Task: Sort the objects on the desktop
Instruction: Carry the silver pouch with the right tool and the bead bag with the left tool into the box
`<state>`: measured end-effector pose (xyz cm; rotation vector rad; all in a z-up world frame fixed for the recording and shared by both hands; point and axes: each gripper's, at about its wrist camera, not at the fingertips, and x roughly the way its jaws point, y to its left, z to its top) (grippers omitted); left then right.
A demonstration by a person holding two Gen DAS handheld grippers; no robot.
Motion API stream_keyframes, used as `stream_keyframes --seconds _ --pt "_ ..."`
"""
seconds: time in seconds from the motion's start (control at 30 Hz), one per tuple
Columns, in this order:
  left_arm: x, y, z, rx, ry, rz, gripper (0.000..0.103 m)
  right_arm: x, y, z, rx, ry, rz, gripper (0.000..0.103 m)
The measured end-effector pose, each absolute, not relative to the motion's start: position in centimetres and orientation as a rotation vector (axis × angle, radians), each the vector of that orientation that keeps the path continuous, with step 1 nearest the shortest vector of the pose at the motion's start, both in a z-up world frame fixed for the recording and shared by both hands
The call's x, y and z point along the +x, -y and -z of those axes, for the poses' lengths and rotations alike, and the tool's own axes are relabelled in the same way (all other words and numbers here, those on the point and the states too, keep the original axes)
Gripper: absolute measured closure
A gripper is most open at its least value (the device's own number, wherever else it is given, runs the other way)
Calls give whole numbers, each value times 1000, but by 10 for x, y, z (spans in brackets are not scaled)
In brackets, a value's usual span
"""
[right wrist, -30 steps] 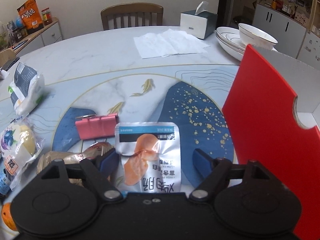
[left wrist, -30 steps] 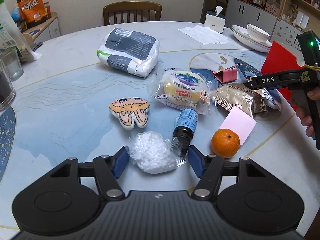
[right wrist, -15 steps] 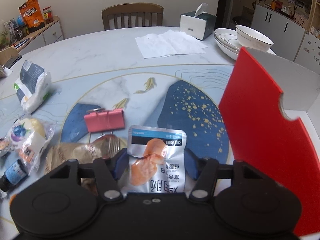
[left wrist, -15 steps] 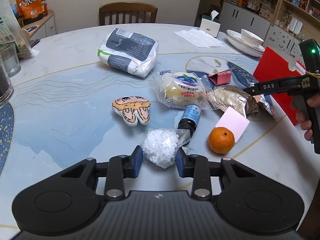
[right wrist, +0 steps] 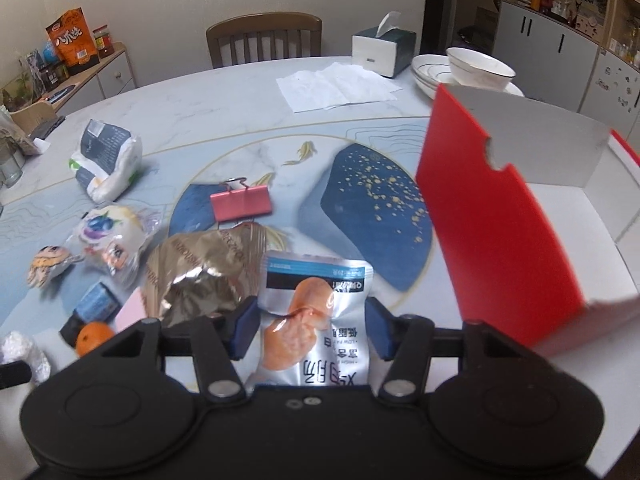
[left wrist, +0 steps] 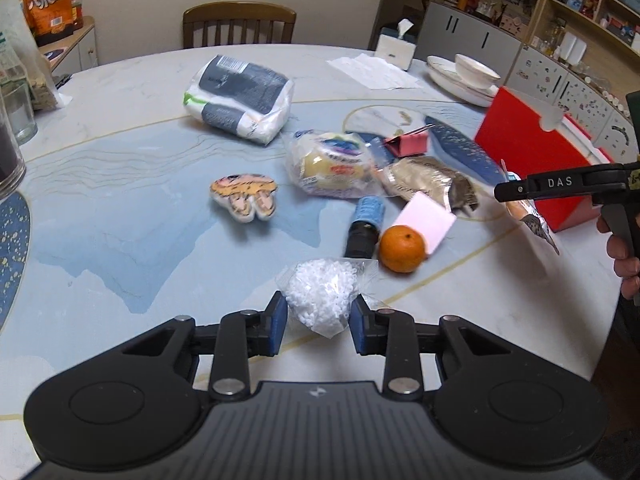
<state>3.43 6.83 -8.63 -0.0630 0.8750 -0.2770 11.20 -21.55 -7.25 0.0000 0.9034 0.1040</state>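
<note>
while the left gripper (left wrist: 318, 322) pinches the clear bag of white beads (left wrist: 320, 296) between its blue pads, its jaws having just been closing onto it, the left wrist view shows that bag riding right at the fingertips, its bulk bulging forward of them over the table (left wrist: 120, 240). the orange (left wrist: 402, 248) and the small dark bottle (left wrist: 364, 226) lie just beyond it on the tabletop. the red box (left wrist: 528, 152) stands well apart, ahead and to the right, past the right gripper (left wrist: 516, 192) that comes in from that edge with a silver pouch hanging under it. so the box is on the right hand's side, and i judge the left has the longer way to go, across the clutter.

seen from the right wrist, the right gripper (right wrist: 310, 326) clamps the silver snack pouch (right wrist: 314, 312) by its two side edges, jaws having just been closing on it. the pouch's long axis runs straight along the fingers, top seam pointing away. the red box (right wrist: 492, 220) rises just to the right, its red wall tilted and its white inside open further right. the pink binder clip (right wrist: 242, 202) and brown foil packet (right wrist: 200, 268) lie ahead and to the left. the coming move likely turns on swinging right, over that red wall.
</note>
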Motion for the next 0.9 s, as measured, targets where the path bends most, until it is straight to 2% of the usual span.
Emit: stream_keyframes --seconds 0.47,0.9 --pt "46 -8 25 -15 -759 409 72 65 255 5 15 -844 -70 47" --pt "69 110 -15 4 -703 436 72 71 346 -38 -9 -778 -168 47"
